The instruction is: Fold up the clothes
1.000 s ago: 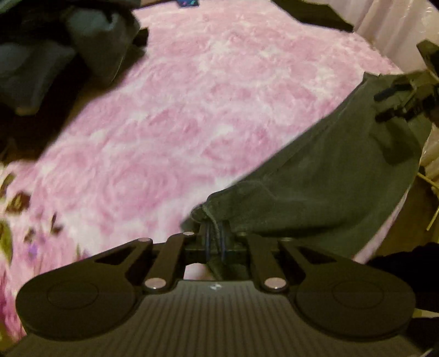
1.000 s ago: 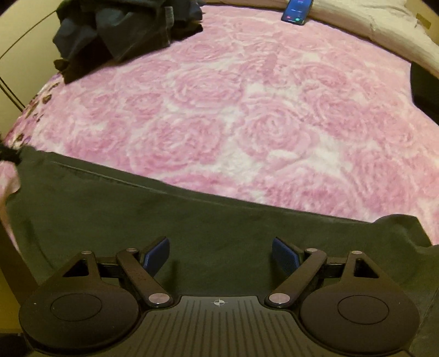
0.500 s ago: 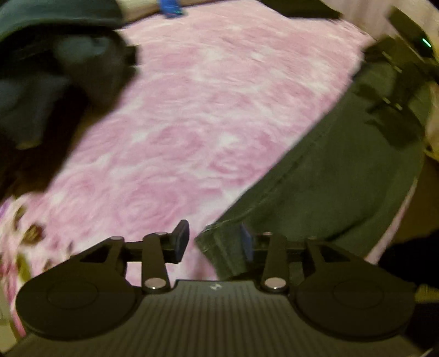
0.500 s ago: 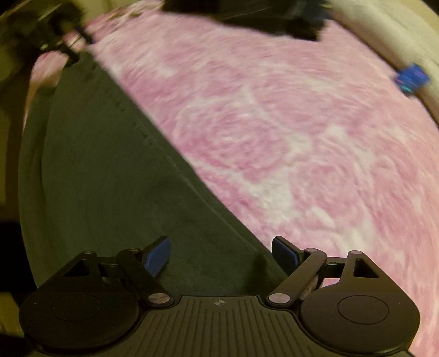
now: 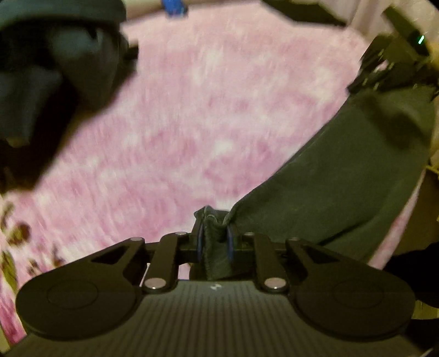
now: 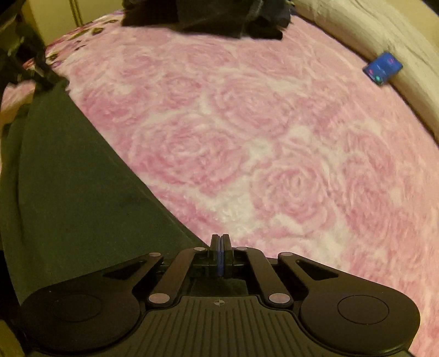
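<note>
Bedroom in a home. Bed covered by a plush pink blanket with a rose pattern, filling most of both views. Cream bedding or pillow roll along the bed's far right edge, a blue phone lying against it. Heap of dark clothes at the far edge. Dark green garment spread along the near edge.

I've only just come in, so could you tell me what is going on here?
A person is folding a dark green garment on a pink rose-patterned blanket. The left hand-held gripper has just closed on one bunched corner. The right hand-held gripper has just shut at the garment's edge; whether it caught cloth is unclear. A pile of dark clothes waits at the far side.
</note>
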The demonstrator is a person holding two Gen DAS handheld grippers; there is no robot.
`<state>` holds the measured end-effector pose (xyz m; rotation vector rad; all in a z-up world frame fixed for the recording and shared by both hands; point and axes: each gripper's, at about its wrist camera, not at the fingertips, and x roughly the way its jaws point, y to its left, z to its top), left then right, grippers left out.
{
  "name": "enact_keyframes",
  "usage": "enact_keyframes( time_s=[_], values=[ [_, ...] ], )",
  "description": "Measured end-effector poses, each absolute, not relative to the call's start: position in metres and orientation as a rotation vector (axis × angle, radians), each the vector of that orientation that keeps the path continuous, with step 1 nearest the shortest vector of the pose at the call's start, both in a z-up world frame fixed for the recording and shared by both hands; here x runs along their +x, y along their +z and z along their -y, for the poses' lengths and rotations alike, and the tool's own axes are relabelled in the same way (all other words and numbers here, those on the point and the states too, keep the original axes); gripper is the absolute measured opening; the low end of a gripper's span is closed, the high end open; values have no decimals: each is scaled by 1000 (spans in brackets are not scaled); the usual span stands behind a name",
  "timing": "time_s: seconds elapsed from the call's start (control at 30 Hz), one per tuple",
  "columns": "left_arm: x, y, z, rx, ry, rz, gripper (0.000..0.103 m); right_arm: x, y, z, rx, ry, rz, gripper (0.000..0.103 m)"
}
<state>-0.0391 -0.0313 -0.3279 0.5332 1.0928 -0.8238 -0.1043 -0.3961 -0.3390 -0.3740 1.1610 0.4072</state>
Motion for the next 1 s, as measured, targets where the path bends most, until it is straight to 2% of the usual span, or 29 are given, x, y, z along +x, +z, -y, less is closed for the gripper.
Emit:
enact_keyframes(
  time_s=[0.07,0.1,0.13,0.17,0.27,0.37,0.53,0.57,0.6,0.67,0.8,0.93,1.0],
  values=[
    [-38,-330,26,537,-785,-1104,29,-110,-331,392,-361,409,-1143,2],
    [-38,-326,20,526,-760,-1099,34,-115,-325,390,-341,408,-1133,25],
    [-40,-319,11,521,-727,-1084,35,-122,-319,388,-310,401,-1122,45],
    [-44,-311,3,520,-692,-1067,35,-130,-314,385,-278,396,-1107,74],
    [-71,-286,-17,578,-657,-992,32,-160,-307,370,-197,399,-1102,74],
    [-121,-284,-9,766,-775,-918,33,-187,-309,356,-128,383,-1127,74],
    [-176,-334,32,1091,-907,-772,33,-214,-319,347,-22,306,-1177,74],
    [-177,-344,40,1142,-901,-748,31,-218,-319,347,-23,299,-1182,74],
    [-176,-353,47,1193,-887,-730,14,-222,-319,347,-32,290,-1186,74],
    [-173,-352,51,1211,-892,-733,2,-231,-317,353,-30,259,-1193,74],
    [-190,-318,40,1191,-884,-788,1,-251,-310,382,52,156,-1177,74],
    [-203,-342,44,1198,-902,-943,2,-266,-323,414,217,41,-1203,74],
    [-203,-356,46,1201,-912,-980,14,-276,-328,436,315,-27,-1209,74]
  ],
)
